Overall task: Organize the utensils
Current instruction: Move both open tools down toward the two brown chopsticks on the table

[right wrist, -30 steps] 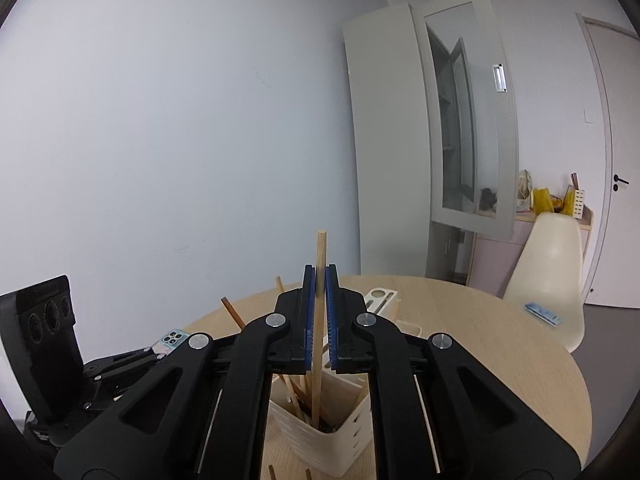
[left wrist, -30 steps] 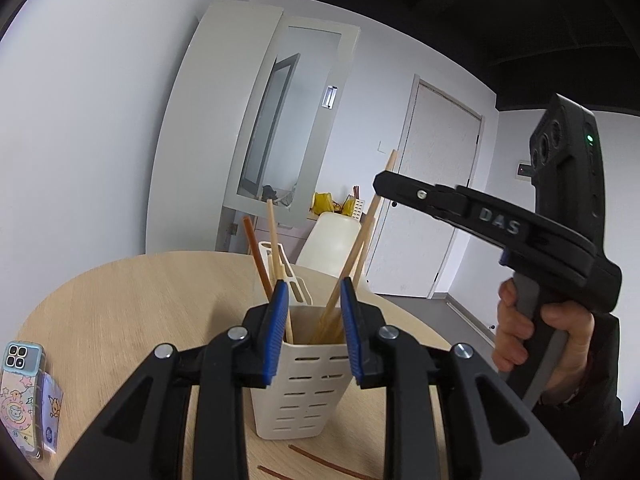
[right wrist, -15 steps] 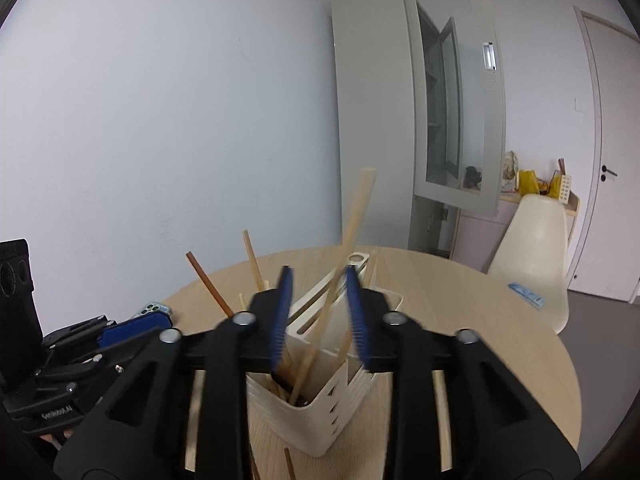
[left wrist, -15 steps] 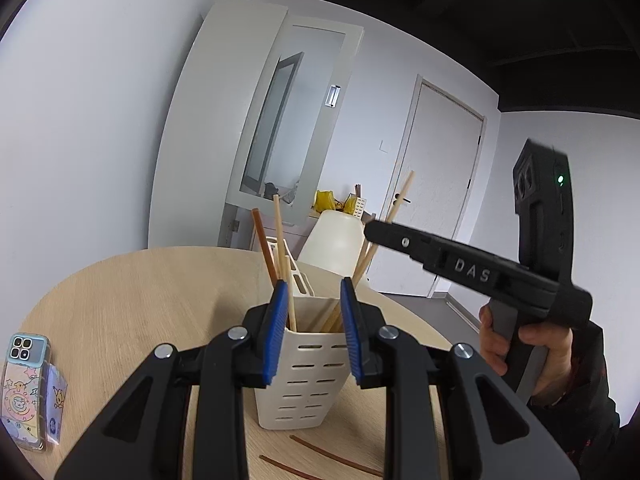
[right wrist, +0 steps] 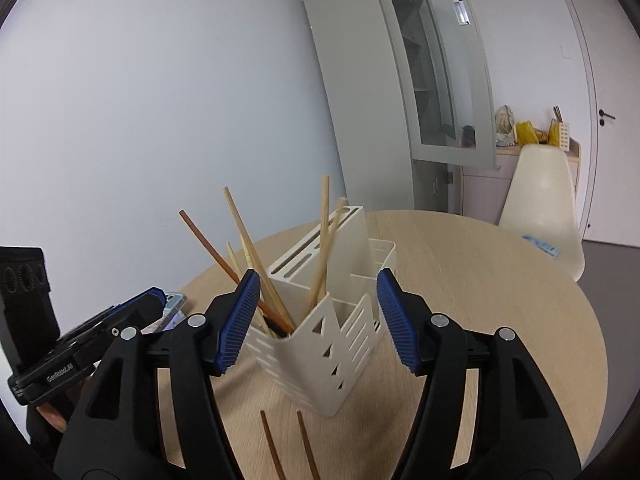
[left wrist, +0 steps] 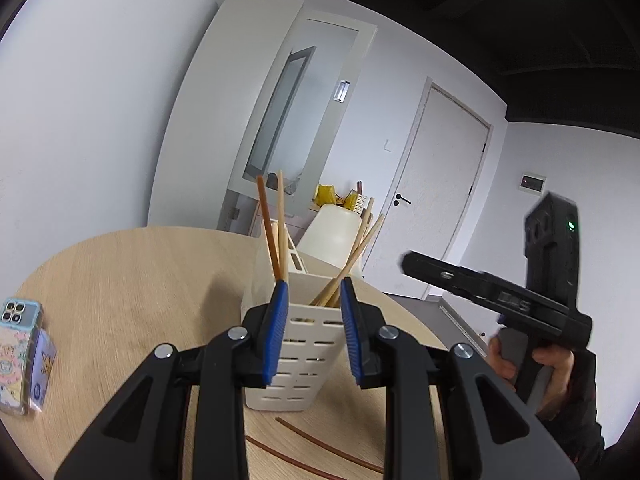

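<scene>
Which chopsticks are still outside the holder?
The two dark brown chopsticks lying flat on the table, just in front of the cream holder. All the others stand upright inside it.

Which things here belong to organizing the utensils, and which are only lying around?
For the job:
- holder, gripped by the left gripper
- chopsticks in it
- two dark chopsticks on the table
- right gripper, open, nothing between its jaws

Lying about:
- phone
- chair
- blue packet
</scene>
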Demonstrator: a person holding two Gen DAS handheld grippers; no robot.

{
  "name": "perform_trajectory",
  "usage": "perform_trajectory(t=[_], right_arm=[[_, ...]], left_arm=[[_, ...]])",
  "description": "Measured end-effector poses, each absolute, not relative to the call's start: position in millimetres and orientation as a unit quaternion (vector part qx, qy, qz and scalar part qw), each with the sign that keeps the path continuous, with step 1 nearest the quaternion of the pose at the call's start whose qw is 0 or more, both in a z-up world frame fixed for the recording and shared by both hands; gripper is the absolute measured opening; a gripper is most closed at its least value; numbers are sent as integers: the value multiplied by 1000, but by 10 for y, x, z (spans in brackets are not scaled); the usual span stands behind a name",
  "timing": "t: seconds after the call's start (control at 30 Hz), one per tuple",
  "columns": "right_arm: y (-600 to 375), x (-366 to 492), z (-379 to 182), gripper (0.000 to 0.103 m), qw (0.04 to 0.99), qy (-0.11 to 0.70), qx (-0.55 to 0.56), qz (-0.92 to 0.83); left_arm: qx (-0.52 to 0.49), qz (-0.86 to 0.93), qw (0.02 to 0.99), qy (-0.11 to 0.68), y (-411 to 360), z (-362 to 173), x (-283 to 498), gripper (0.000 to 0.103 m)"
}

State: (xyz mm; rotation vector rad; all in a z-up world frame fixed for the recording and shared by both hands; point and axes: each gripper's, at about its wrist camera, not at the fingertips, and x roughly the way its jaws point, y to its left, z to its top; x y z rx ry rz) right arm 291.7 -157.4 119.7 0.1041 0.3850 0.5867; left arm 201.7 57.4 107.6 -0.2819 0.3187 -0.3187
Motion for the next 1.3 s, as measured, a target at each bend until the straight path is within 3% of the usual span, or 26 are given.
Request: perform_trajectory(t=[0.17,0.23,0.3,0.4,0.53,0.6,0.9,1.07,1.13,1.17,1.23,1.3], right_arm=[[-1739,2684,1085,69,922,193,74,327],[-1840,2504,1024,89,924,172,79,331],[-1973,2307,954,95,926,143,101,334],[-2181,2071,808,95,931,123,130,317],[-2428,1938,602,95,926,127,161,318],[-2504,1814,501,95,936,122,147,297],[-2628,1495,174,95,956,149,75,243],[-2789,1318,-58,82,960,161,53,222],[-2821,1268,-142,67,957,167,45,231],[-2821,1241,-183,65,956,172,38,232],[-2789,1232,-279,47,952,197,17,235],[-2755,1227,-363,38,948,215,6,236]], left_arm=[[-145,-141,964,172,558,1002,1910,26],[-158,-141,961,177,559,952,1850,29],[-169,-140,959,180,549,902,1789,37],[-173,-128,960,179,498,782,1632,53],[-171,-119,962,177,413,657,1467,65],[-163,-112,963,185,339,592,1423,78],[-145,-122,948,257,-41,281,1274,79],[-120,-125,942,288,-331,107,1174,79],[-114,-127,936,309,-439,37,1181,74],[-111,-132,929,327,-503,-1,1207,68],[-104,-129,921,352,-599,-67,1266,61],[-103,-119,914,374,-657,-131,1329,52]])
